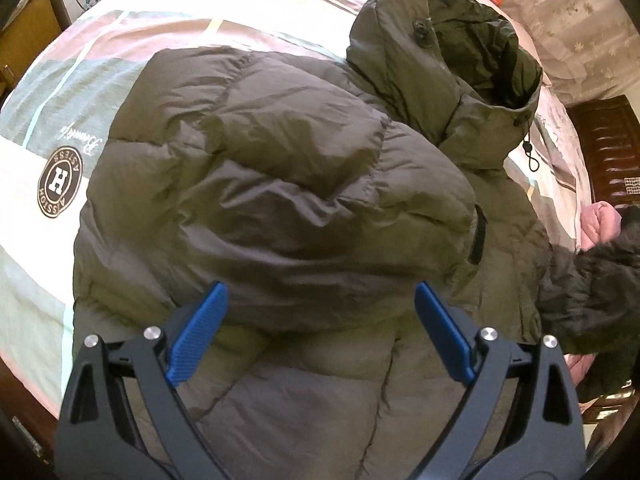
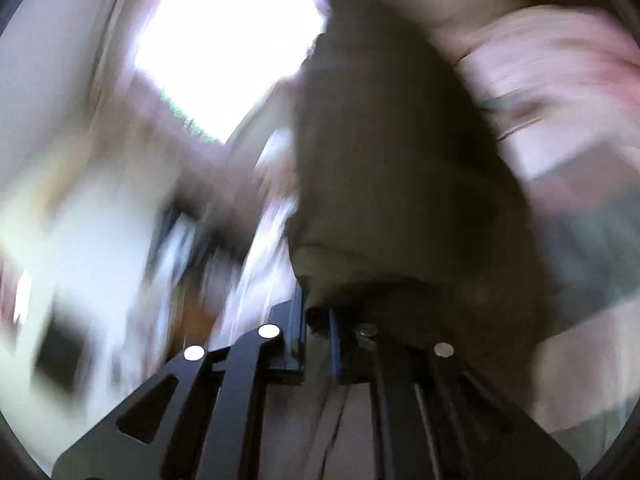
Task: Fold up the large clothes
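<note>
Jacket (image 1: pixel 280 168) on bed (image 1: pixel 36 240); left gripper (image 1: pixel 320 320) spread wide above, right gripper (image 2: pixel 320 320) clamping jacket fabric.

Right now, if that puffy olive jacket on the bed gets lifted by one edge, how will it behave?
The jacket will probably flop and sag: its quilted panels already bulge and crease. It looks light for its bulk. The shiny shell may slip, though the right gripper seems clamped on a fold.

Olive-grey quilted puffer jacket (image 1: pixel 280 184) spread on the bed (image 1: pixel 60 120), hood (image 1: pixel 452 56) up toward the pillows, one puffy sleeve (image 1: pixel 320 200) folded across the body, dark fur-trimmed edge (image 1: pixel 592 280) lifted at right, drawcord toggle (image 1: pixel 528 148) dangling from hood rim.
</note>
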Tool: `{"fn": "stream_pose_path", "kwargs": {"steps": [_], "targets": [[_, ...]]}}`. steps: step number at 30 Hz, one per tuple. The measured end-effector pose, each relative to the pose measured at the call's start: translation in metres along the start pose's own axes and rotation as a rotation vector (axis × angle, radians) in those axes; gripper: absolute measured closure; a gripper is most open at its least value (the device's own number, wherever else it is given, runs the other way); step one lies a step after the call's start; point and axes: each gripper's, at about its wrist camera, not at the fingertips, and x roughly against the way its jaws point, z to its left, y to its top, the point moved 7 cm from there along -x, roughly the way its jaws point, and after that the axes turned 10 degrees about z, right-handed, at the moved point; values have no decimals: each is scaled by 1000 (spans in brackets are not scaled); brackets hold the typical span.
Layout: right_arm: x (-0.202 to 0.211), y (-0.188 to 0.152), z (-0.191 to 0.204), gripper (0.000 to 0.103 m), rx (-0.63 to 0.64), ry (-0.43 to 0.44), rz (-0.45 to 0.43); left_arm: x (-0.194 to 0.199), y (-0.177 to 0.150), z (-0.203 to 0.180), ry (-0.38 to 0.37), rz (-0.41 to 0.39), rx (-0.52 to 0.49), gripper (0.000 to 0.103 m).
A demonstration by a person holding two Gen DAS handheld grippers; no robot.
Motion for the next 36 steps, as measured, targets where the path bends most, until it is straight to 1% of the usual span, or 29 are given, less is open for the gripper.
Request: {"fn": "stream_pose_path", "kwargs": {"steps": [1,2,3,4,5,7,8,10,11,13,14,15,16,17,19,20,21,22,23,24,25,26,27,28,30,31,33,35,36], "targets": [[-26,-10,17,67,57,-19,91,0,0,-1,-3,2,-1,7],[-40,-16,24,44,80,-58,126,1,-1,-2,-7,2,-3,7],[-45,-17,27,29,83,-80,129,1,-1,-3,-11,2,-5,7],[-48,-18,27,26,79,-91,124,1,0,-4,-14,1,-7,7],[-47,-17,24,25,62,-83,119,1,0,-4,-19,3,-6,7],[-47,-12,13,23,5,-91,101,0,1,-6,-42,8,-4,7],[-44,-10,-2,19,-47,-110,87,-3,1,-7,-62,18,-1,7],[-45,-7,-25,19,-132,-134,87,-9,1,-8,-93,43,9,7],[-48,-12,-32,19,-184,-151,96,-14,0,-10,-120,69,16,7],[-49,-21,-69,19,-312,-207,123,-22,-4,-16,-157,112,15,7],[-48,-28,-88,19,-393,-241,145,-26,-7,-21,-180,140,4,7],[-49,-37,-100,19,-443,-258,163,-30,-10,-27,-196,161,-16,7],[-50,-42,-111,19,-488,-270,177,-33,-12,-31,-197,174,-31,7],[-49,-48,-123,19,-535,-279,186,-38,-16,-37,-182,193,-55,7],[-44,-49,-135,19,-572,-292,186,-49,-21,-43,-159,223,-80,7],[-41,-50,-138,19,-572,-309,182,-52,-22,-46,-176,232,-79,7],[-37,-49,-140,19,-561,-334,175,-54,-24,-49,-209,240,-73,7],[-34,-48,-139,19,-548,-361,170,-56,-25,-55,-275,247,-60,8],[-30,-48,-139,19,-532,-392,165,-58,-25,-58,-312,250,-52,17],[-27,-48,-140,19,-518,-425,165,-59,-26,-62,-345,255,-46,29],[-27,-50,-143,19,-519,-438,167,-62,-27,-66,-371,265,-46,66],[-28,-52,-145,19,-528,-436,172,-67,-30,-70,-388,290,-43,94],[-27,-54,-148,19,-537,-428,177,-71,-31,-71,-396,301,-33,99],[-28,-56,-149,19,-546,-417,182,-74,-32,-73,-404,296,-24,100],[-26,-59,-151,19,-555,-413,188,-67,-23,-76,-374,230,-44,101],[-25,-59,-151,19,-553,-411,187,-59,-18,-79,-353,179,-66,101],[-22,-59,-149,19,-541,-404,172,-30,-5,-85,-292,23,-122,101],[-21,-57,-147,19,-539,-381,155,-5,7,-87,-230,-102,-147,101],[-22,-57,-146,19,-551,-348,148,3,10,-86,-226,-129,-144,101]]}}
